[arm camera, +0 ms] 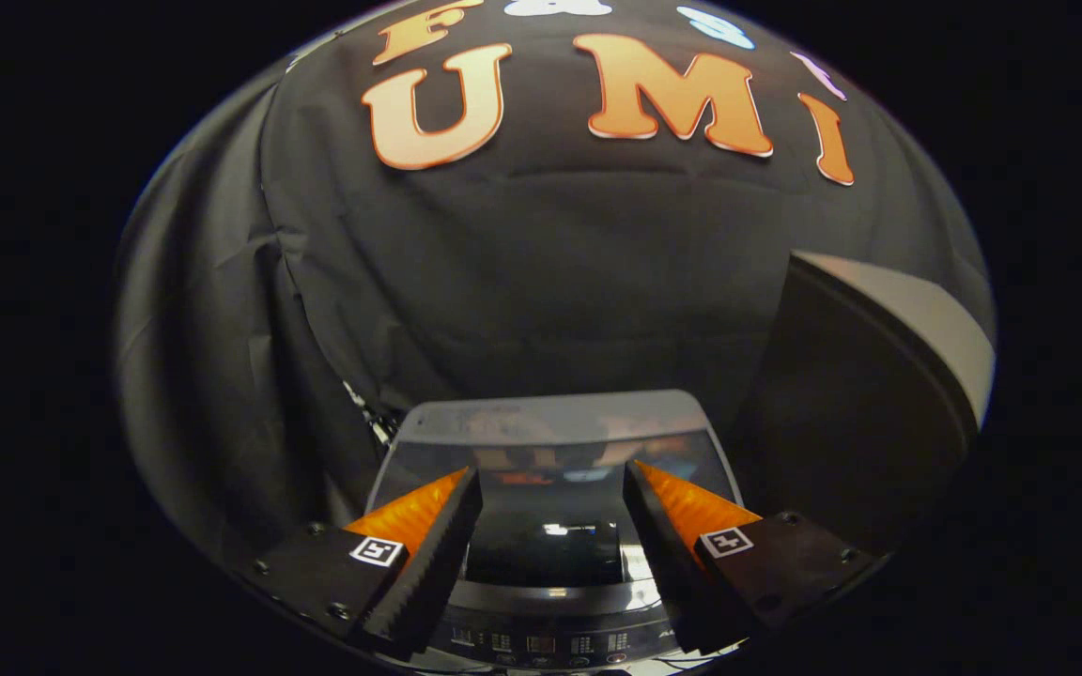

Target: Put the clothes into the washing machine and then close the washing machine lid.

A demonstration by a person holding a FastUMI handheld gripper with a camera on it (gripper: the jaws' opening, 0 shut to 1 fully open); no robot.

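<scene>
The washing machine (pixel 555 420) stands below me against the black cloth wall, with a grey top. Its dark glossy lid (pixel 541 554) lies flat on the top and mirrors the wall. A strip of control buttons (pixel 541 644) runs along the machine's near edge, under the fingers. My gripper (pixel 550 470) hovers over the lid, open, with nothing between the two fingers. The lid shows in the gap between them.
To the right of the machine rises a large dark rounded object (pixel 865 404) with a pale grey top edge, close beside the right finger. The black cloth wall (pixel 522 282) hangs behind and to the left.
</scene>
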